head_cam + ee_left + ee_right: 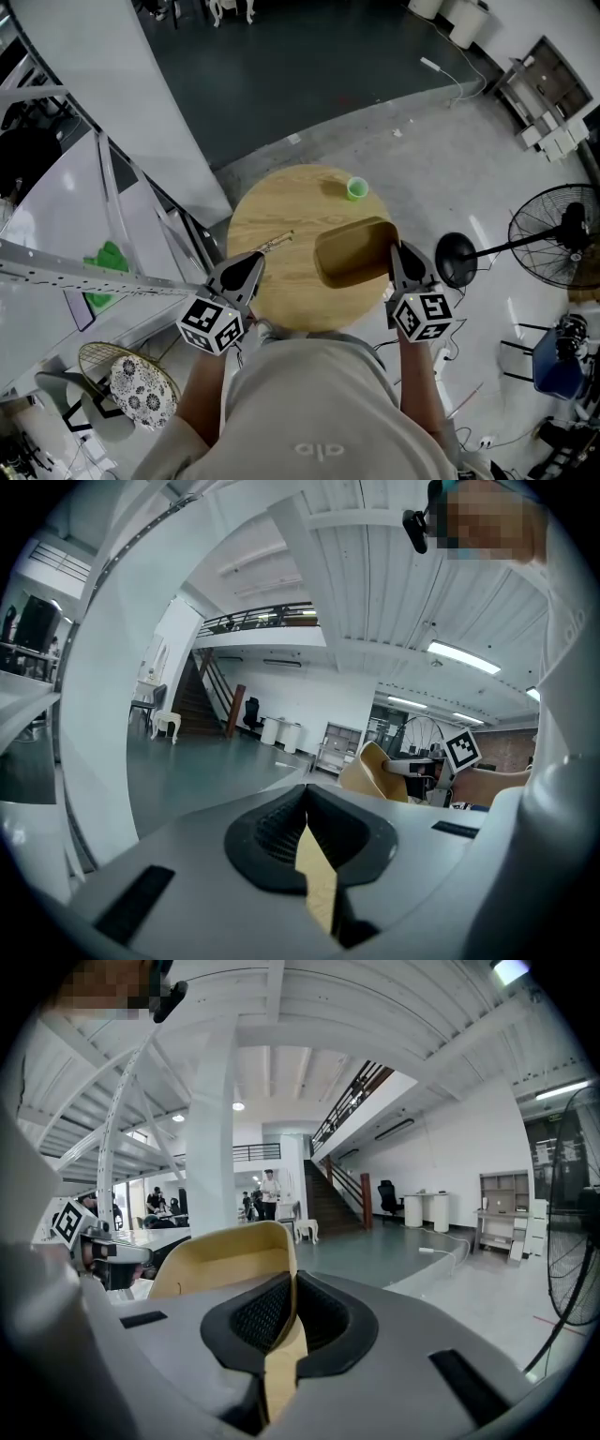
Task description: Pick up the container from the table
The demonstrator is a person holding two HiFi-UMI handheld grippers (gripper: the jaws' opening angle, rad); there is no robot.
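Right gripper: clamped on the right end wall of the container.
Left gripper: jaws drawn together, nothing held; container is seen to its right, apart.
Container: held over the right half of the table, long axis running leftward from the right gripper.

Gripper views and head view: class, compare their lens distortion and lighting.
Left gripper view: strong fisheye, the white beam bows, a ceiling light glares. Right gripper view: same bending, dark corners. Head view: milder bending, even light, the container sharp.

Probably an open office hall: staircase, mezzanine, desks.
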